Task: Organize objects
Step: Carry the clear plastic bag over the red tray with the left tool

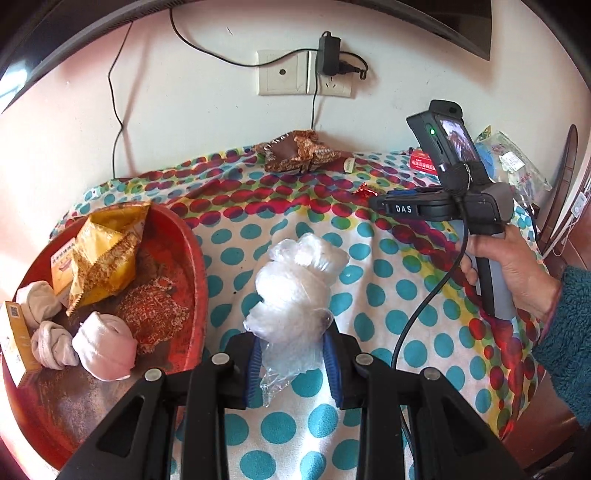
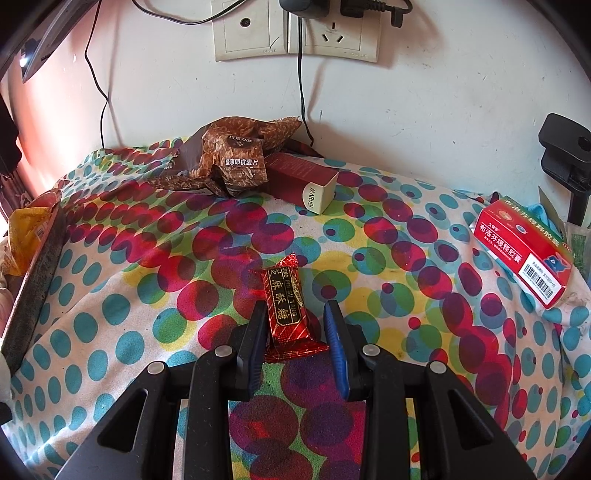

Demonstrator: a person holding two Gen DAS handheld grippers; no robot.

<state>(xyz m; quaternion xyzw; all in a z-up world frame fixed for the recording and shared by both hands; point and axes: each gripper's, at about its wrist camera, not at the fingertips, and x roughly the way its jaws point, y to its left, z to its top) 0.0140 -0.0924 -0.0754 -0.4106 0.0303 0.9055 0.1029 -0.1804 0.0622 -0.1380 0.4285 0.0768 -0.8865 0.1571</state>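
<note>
My left gripper [image 1: 291, 343] is shut on a crumpled clear plastic bag [image 1: 295, 291] and holds it over the dotted cloth, just right of the red tray [image 1: 184, 332]. The tray holds a yellow snack packet [image 1: 99, 266] and rolled pale socks [image 1: 103, 345]. My right gripper [image 2: 297, 314] is open around a red candy [image 2: 284, 310] that lies on the cloth between its fingers; the left finger [image 2: 255, 332] is close to the wrapper. The right gripper body [image 1: 454, 192] shows in the left wrist view, held by a hand.
A brown cereal packet [image 2: 229, 162] and a dark red box [image 2: 303, 181] lie by the wall. A red medicine box [image 2: 524, 251] sits at the right. Wall sockets [image 2: 295, 33] with cables hang above. The tray's edge [image 2: 33, 273] is at the left.
</note>
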